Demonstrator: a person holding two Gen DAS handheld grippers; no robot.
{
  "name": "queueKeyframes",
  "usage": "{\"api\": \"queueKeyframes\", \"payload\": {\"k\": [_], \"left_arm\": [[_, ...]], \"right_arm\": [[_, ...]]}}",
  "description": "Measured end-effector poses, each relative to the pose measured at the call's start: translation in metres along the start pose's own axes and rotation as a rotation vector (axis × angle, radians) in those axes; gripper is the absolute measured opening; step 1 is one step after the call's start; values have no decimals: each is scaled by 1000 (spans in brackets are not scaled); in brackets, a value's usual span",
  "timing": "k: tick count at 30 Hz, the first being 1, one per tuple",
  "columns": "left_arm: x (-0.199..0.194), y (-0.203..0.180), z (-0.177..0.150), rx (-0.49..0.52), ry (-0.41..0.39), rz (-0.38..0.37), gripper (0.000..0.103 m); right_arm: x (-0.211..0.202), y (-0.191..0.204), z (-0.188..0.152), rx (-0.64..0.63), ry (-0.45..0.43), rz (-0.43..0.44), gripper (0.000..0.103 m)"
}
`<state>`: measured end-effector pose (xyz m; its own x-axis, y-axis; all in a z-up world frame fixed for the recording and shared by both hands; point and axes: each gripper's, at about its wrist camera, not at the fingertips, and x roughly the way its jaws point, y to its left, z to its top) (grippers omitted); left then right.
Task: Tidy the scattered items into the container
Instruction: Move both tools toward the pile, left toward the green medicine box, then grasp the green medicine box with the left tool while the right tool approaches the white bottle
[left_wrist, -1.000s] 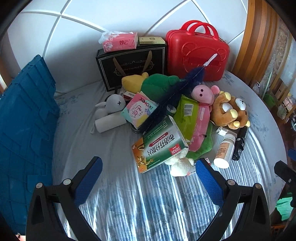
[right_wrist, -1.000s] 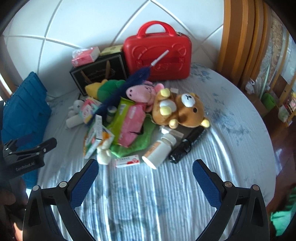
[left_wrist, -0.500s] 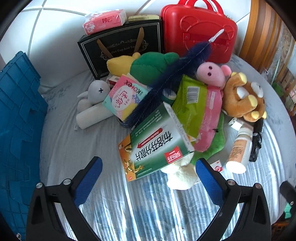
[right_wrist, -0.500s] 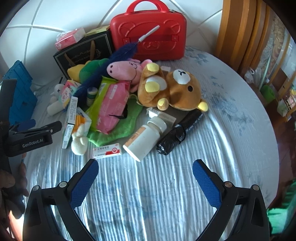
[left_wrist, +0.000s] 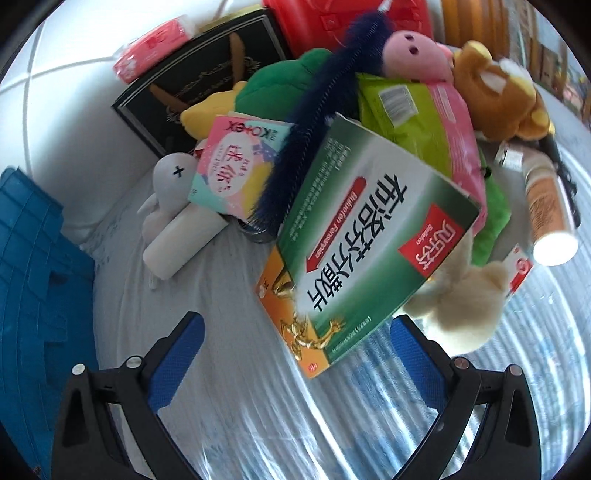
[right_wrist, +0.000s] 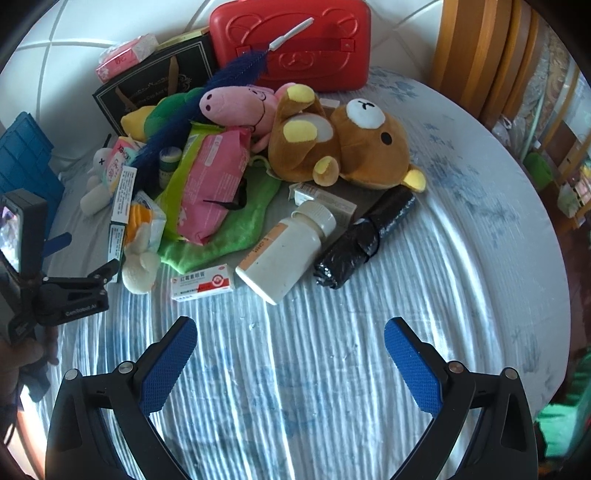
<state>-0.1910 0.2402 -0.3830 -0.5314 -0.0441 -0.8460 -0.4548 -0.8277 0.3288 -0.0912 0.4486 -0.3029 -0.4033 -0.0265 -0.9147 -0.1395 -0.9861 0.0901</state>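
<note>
Two claws hover spread over the bed (right_wrist: 332, 369), holding nothing. The left claw (left_wrist: 295, 339) faces the green box (left_wrist: 369, 229), which lies tilted on the pile just right of the blue crate (left_wrist: 33, 266); it looks light, stiff and crushable, best pinched across its near edges. The right claw (right_wrist: 290, 350) points low toward the white bottle (right_wrist: 288, 247).

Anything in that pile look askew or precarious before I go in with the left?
Yes: the green medicine box sits tilted, propped on the heap rather than flat. The blue feather duster lies diagonally across the toys. Both grippers, left and right, are open and empty.
</note>
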Motion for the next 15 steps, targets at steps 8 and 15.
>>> {"api": "queueKeyframes", "payload": {"k": [8,15], "left_arm": [[29,-9,6,12,18,-25,60],[6,12,2,-87,-55,-19,31]], "right_arm": [[29,9,12,41,3,17,103],[50,15,21,99,15,30,103]]}}
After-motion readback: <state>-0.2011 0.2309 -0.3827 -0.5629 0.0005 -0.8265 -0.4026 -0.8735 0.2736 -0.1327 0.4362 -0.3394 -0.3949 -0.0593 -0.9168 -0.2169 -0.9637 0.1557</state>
